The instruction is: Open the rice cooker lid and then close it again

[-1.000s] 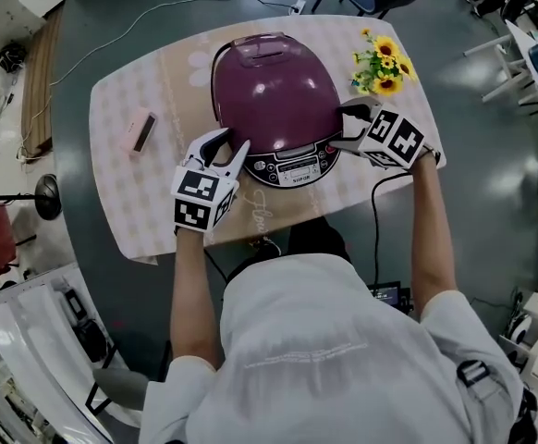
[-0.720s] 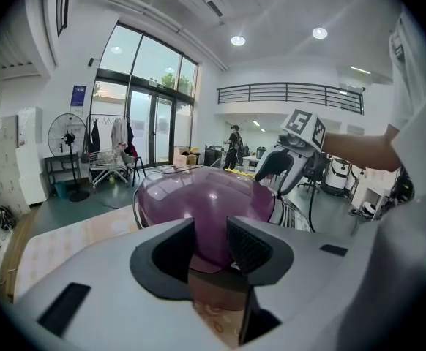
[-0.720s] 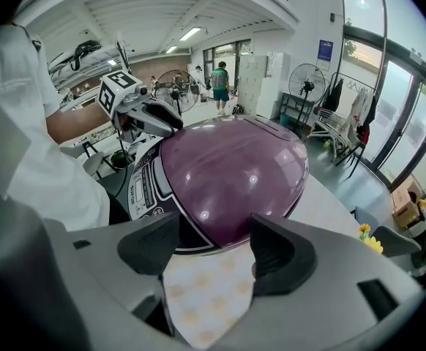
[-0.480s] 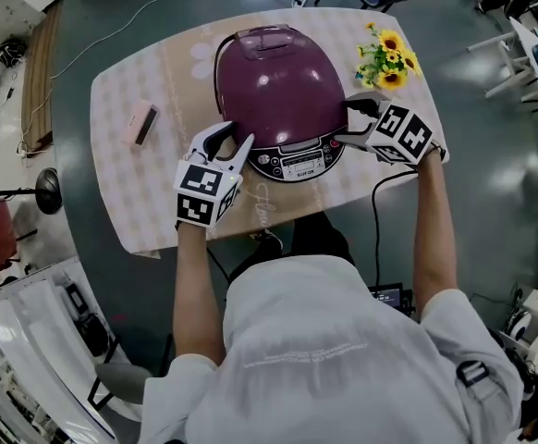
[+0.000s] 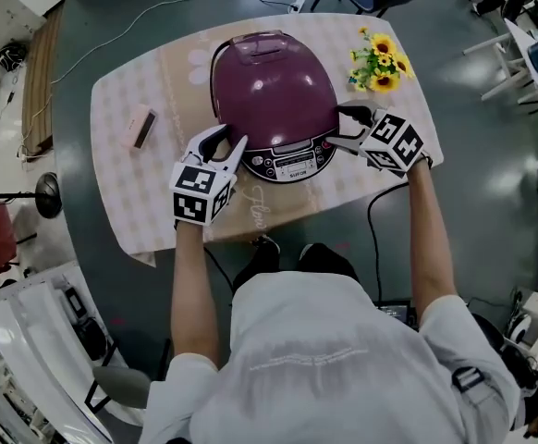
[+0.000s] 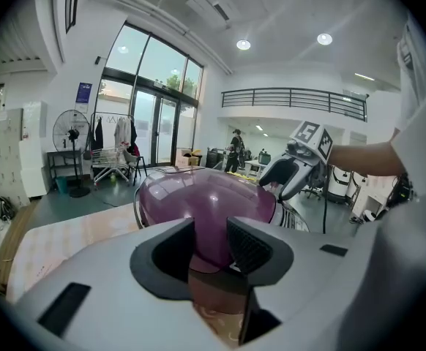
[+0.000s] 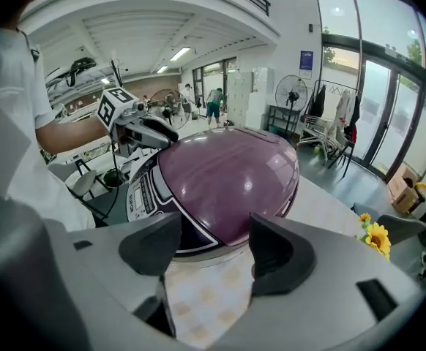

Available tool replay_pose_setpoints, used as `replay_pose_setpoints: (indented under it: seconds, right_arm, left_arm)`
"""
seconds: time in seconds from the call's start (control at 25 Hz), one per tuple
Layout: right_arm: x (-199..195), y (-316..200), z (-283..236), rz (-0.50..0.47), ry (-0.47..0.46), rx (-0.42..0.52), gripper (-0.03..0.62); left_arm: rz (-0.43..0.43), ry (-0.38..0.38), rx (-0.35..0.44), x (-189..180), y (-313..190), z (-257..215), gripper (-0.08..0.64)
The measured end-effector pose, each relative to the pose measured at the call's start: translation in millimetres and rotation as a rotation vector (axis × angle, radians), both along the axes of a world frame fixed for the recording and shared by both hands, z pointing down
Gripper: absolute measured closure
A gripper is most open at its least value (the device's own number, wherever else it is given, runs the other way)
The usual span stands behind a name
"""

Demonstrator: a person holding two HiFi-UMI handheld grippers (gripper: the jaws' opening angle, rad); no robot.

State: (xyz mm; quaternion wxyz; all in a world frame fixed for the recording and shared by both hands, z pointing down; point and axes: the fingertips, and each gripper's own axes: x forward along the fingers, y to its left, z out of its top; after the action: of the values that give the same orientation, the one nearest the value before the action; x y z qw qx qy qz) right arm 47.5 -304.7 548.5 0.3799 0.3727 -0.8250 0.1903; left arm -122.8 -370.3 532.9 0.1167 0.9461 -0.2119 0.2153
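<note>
The rice cooker (image 5: 274,100) stood upright on the far half of the table (image 5: 130,192), about midway between its left and right ends. It was a round, squat appliance. Its lid (image 5: 271,86), a glossy deep-purple dome with light glinting on it, was shut and sat level on the body. A paler patch (image 5: 262,49) showed at the lid's far edge. The dark control panel (image 5: 292,163), with a silvery display and small buttons, curved round the front and faced the near edge.
</note>
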Motion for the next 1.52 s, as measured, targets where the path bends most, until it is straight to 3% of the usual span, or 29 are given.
replay_pose_setpoints:
  seconds: [0.28,0.36,0.52,0.64,1.08,1.52]
  right_arm:
    - [11,11,1,0.128,-0.126,0.113,0.341]
    - [18,21,-2,0.188,-0.118,0.162,0.426]
    - [32,44,-25,0.273,-0.104,0.273,0.473]
    - [39,69,-45,0.314,-0.103,0.336,0.490]
    - [36,176,-132,0.372,-0.140,0.568,0.554]
    - [16,270,-175,0.321,-0.124,0.656,0.563]
  left_arm:
    - [-0.051,-0.004,0.013,-1,2,3,0.410]
    - [-0.112,-0.010,0.062,-9,5,0,0.410]
    - [-0.210,0.052,0.112,-19,26,-25,0.440]
    - [-0.217,0.048,0.132,-18,53,-38,0.446]
    - [-0.272,0.091,0.304,-38,160,-124,0.525]
    - [-0.255,0.102,0.395,-43,262,-168,0.545]
